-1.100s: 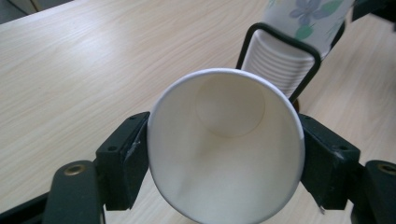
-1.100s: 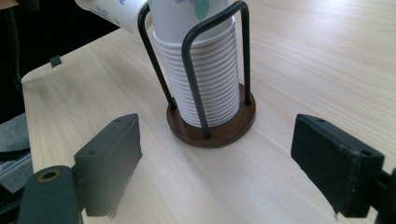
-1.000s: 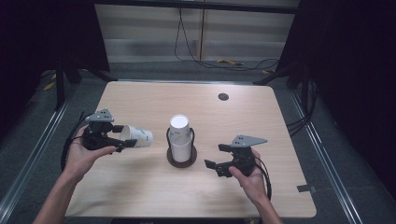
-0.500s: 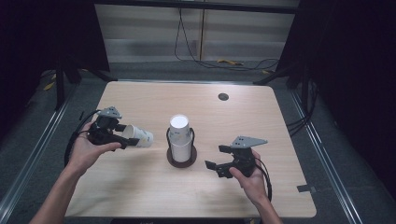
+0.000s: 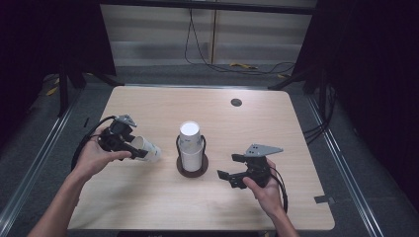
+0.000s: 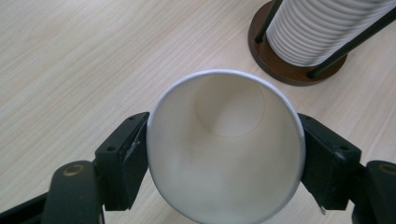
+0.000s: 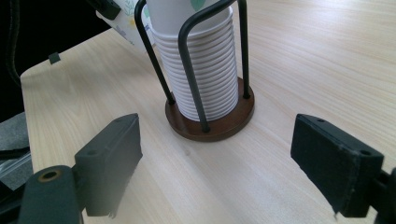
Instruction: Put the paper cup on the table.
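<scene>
A stack of white paper cups (image 5: 189, 143) stands upside down in a black wire holder with a round brown base (image 5: 192, 170) at the table's middle. My left gripper (image 5: 133, 148) is shut on a single white paper cup (image 5: 146, 148), held on its side left of the stack, tilted down toward the table. In the left gripper view the cup's open mouth (image 6: 226, 147) faces the camera between the two jaws, with the holder's base (image 6: 289, 65) at the upper right. My right gripper (image 5: 228, 169) stands open to the right of the holder, its jaws framing the cup stack (image 7: 205, 70).
The wooden table (image 5: 148, 108) has a dark round grommet (image 5: 236, 102) at the back right. Cables lie on the floor beyond the table's far edge. A cable loops from the left gripper at the table's left side.
My left gripper has tilted the single cup downward and drifted slightly toward the near side. The right gripper has not moved.
</scene>
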The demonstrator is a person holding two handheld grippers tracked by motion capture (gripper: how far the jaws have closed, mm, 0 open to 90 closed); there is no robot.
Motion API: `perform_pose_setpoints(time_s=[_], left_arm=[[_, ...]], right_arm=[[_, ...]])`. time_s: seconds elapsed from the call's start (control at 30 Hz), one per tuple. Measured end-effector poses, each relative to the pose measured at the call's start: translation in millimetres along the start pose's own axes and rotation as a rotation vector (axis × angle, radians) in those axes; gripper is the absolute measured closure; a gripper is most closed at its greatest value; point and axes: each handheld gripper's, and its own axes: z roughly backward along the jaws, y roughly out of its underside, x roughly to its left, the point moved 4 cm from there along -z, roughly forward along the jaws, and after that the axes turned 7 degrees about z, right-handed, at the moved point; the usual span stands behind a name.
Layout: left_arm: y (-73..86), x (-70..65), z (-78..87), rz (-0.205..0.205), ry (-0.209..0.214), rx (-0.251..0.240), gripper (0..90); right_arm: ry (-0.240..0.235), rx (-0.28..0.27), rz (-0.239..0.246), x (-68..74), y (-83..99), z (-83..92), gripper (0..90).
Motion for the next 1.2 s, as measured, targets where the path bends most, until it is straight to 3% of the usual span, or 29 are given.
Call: perform_pose_setpoints(time_s=[0.23, 0.37, 0.57, 1.0, 1.2], left_arm=[[-4.3, 1.0, -6.3, -0.017, -0.036, 0.034, 25.4], [-5.3, 1.5, -10.3, -0.042, -0.073, 0.089, 25.2], [-3.7, 2.8, -18.1, -0.037, -0.080, 0.136, 24.4], [-13.9, -0.2, -26.5, -0.031, -0.141, 0.157, 21.7], [-18.8, -4.5, -30.3, -0.045, -0.138, 0.163, 20.8]], right_arm=[[-0.004, -0.001, -0.001, 0.7, -0.1, -0.1, 15.8], [-0.004, 0.001, -0.003, 0.1, 0.3, -0.2, 15.7], [-0.005, 0.003, -0.001, 0.8, 0.6, -0.8, 15.8], [-0.011, 0.010, -0.004, -0.2, 1.4, -2.2, 15.8], [-0.009, 0.014, -0.001, 0.7, 2.3, -3.1, 15.8]])
